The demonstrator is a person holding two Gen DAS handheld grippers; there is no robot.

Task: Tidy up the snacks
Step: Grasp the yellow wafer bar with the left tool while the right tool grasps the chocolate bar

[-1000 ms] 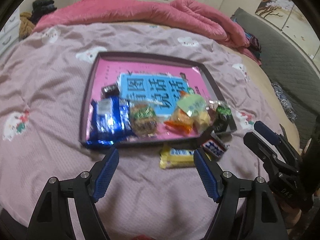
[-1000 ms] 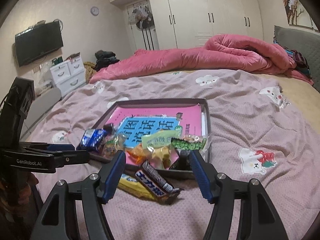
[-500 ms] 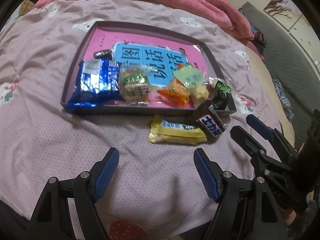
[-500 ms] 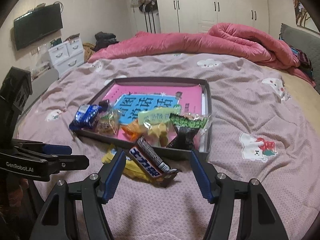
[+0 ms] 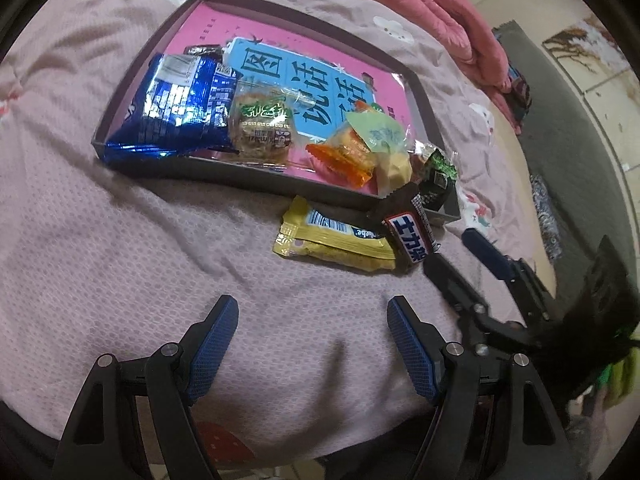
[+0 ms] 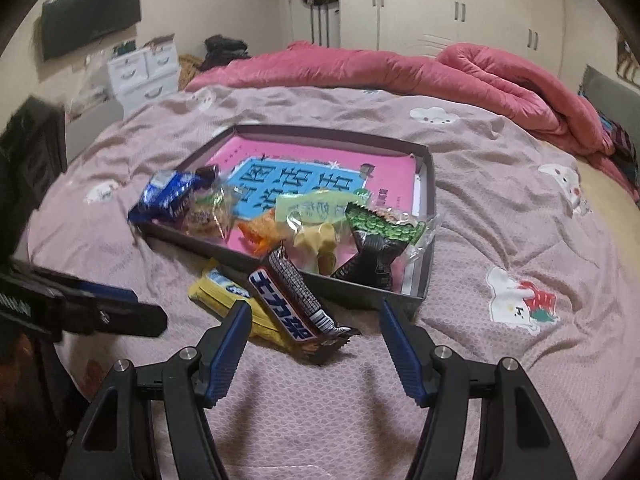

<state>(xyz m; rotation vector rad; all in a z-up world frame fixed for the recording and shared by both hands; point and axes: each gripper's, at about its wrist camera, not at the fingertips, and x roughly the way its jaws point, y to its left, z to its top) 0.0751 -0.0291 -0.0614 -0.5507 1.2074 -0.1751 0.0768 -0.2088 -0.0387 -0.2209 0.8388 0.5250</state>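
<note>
A dark shallow tray (image 5: 256, 178) (image 6: 362, 292) with a pink and blue book inside lies on the bed. It holds a blue packet (image 5: 176, 108) (image 6: 168, 196), a green-labelled cake (image 5: 262, 128), an orange snack (image 5: 346, 156), a yellow snack (image 6: 316, 240) and a green-black packet (image 6: 376, 244). A brown chocolate bar (image 5: 412, 236) (image 6: 290, 304) leans on the tray's front wall, over a yellow packet (image 5: 332, 240) (image 6: 224, 292) on the blanket. My left gripper (image 5: 312, 332) is open and empty, short of the packet. My right gripper (image 6: 314, 332) is open, its fingers flanking the bar's near end.
The pinkish-purple blanket (image 5: 100, 240) (image 6: 500, 220) covers the bed. A rumpled pink duvet (image 6: 400, 72) lies at the far side. White drawers (image 6: 144, 72) and a wall TV (image 6: 90, 26) stand at the left, wardrobes behind. The bed's front edge is near my left gripper.
Both grippers have moved closer to the tray and tilted down. The right gripper now reaches the chocolate bar's near end. Both stay open; no snack has moved.
</note>
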